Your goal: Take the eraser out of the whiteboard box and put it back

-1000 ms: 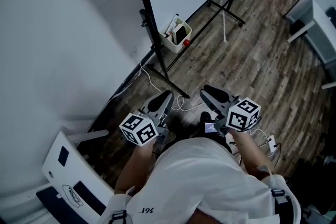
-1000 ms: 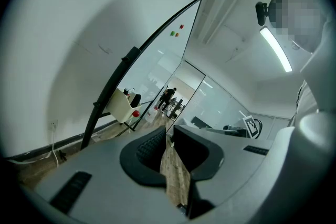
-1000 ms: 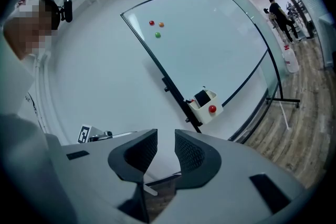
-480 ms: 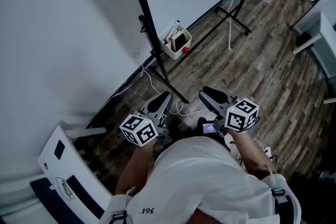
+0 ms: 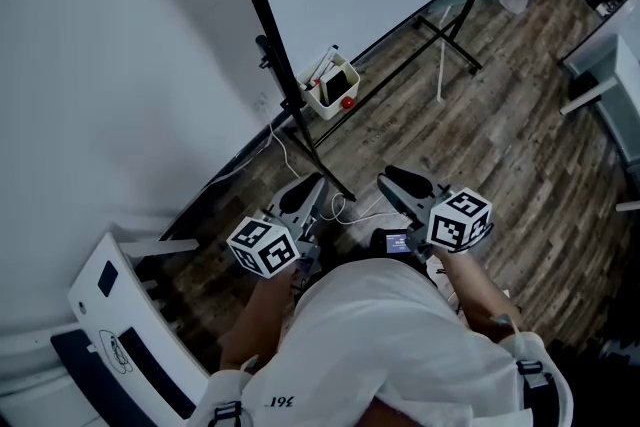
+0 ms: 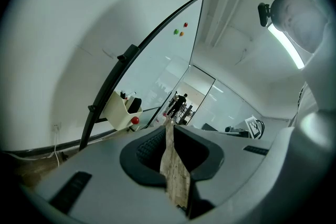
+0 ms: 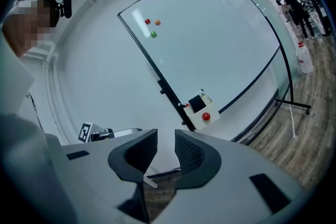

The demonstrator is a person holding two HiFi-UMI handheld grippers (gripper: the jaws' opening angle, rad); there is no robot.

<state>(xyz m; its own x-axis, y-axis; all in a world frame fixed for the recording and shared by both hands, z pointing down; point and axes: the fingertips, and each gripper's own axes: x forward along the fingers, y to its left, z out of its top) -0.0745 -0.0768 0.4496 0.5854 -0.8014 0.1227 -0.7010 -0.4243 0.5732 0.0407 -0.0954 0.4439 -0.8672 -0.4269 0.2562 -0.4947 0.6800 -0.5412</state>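
- Left gripper [image 5: 303, 198]: jaws nearly together, nothing between. Right gripper [image 5: 408, 183]: jaws apart, empty. Both at lower centre.
- Eraser [image 5: 341, 81] stands in the whiteboard box [image 5: 322, 95], upper centre, well apart from both grippers.
- Likely risk: the box is crowded, so a jaw could snag the markers [image 5: 323, 65] or jolt the hanging box.

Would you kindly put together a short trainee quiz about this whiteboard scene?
1. True or false: the black eraser sits inside the whiteboard box.
2. Which colour is the round magnet on the box's front? A blue, B red, C yellow.
3. Fill in: the right claw holds ____.
Key: 1 true; 2 B; 3 nothing.
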